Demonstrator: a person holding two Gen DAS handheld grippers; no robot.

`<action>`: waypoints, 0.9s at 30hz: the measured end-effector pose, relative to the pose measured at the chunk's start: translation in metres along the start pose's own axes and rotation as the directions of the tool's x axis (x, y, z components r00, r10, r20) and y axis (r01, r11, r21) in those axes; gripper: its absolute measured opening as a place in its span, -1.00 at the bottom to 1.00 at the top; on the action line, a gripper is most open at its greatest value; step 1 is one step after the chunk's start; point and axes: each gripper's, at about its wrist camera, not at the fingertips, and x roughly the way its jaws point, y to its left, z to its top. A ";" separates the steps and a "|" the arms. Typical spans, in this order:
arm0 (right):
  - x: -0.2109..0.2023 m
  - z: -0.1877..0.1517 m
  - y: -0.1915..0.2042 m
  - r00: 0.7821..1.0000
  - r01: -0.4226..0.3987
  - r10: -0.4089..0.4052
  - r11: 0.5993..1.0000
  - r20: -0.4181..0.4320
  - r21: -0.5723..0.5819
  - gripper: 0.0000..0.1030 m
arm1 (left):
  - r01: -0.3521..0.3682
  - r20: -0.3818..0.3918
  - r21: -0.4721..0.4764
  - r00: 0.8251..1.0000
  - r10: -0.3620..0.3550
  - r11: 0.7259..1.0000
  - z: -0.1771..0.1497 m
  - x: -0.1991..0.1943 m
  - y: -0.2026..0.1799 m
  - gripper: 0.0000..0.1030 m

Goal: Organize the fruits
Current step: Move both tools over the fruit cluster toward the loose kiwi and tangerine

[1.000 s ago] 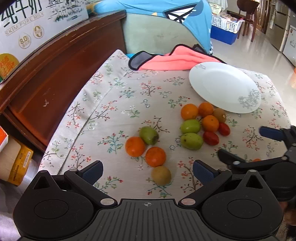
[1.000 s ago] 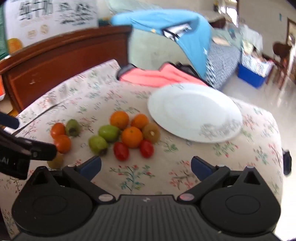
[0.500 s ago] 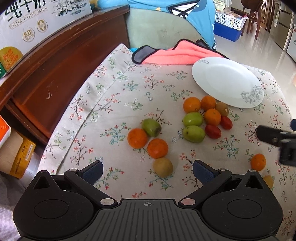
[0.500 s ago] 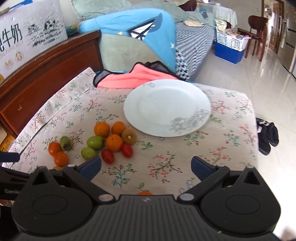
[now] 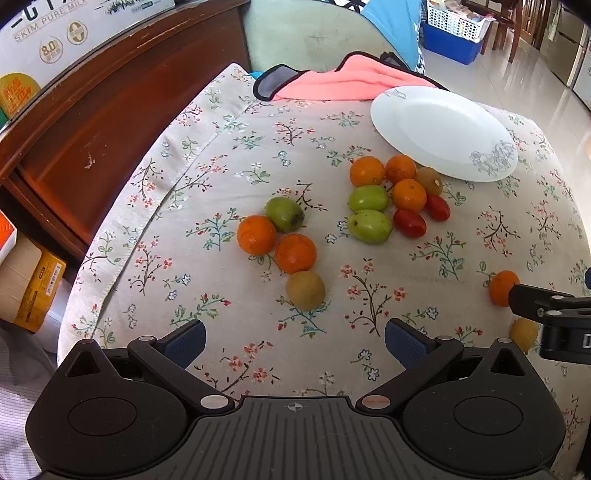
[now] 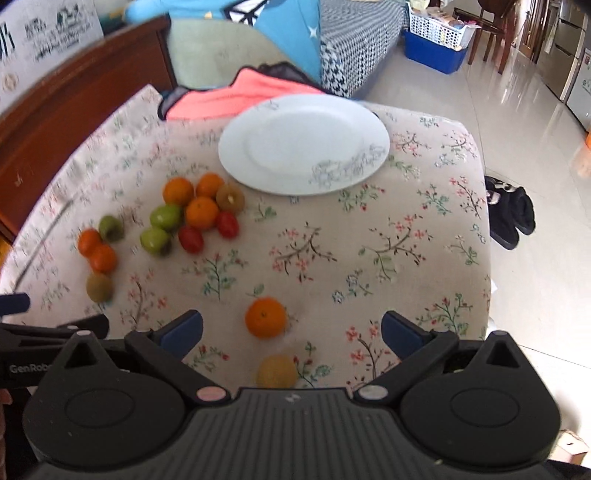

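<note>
A white plate (image 5: pixel 443 131) (image 6: pixel 303 142) lies at the far side of a floral tablecloth (image 5: pixel 240 155). Beside it is a cluster of oranges, green fruits, a kiwi and red tomatoes (image 5: pixel 391 199) (image 6: pixel 195 218). A nearer group has two oranges, a green fruit (image 5: pixel 285 213) and a kiwi (image 5: pixel 306 290). A lone orange (image 6: pixel 266 317) (image 5: pixel 501 287) and a yellow fruit (image 6: pixel 277 371) lie close in front of my right gripper (image 6: pixel 291 330). My left gripper (image 5: pixel 295 343) is open and empty, just short of the kiwi. My right gripper is open and empty.
A dark wooden headboard (image 5: pixel 110 103) runs along the left, with a milk carton box (image 5: pixel 44 33) above it. A pink and black cloth (image 5: pixel 340 83) lies behind the plate. The table's right edge drops to a tiled floor with black slippers (image 6: pixel 511 214).
Both grippers have pulled back and risen. The lone orange and yellow fruit have come into view in front of the right gripper. No fruit has moved.
</note>
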 end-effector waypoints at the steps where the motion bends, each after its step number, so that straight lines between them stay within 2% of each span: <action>1: 0.001 -0.001 0.001 1.000 0.009 -0.009 1.000 -0.003 -0.005 0.98 | -0.004 -0.001 0.003 1.000 0.004 1.000 0.000 0.000 -0.001 1.00; 10: 0.010 -0.002 0.009 0.996 0.070 -0.071 0.997 -0.051 -0.019 0.98 | -0.030 -0.018 -0.039 0.999 0.029 0.999 0.004 0.004 0.002 1.00; 27: 0.015 -0.001 0.022 0.995 0.065 -0.069 0.996 -0.066 -0.055 0.98 | -0.062 -0.033 -0.047 0.998 0.061 0.997 0.006 0.008 0.001 1.00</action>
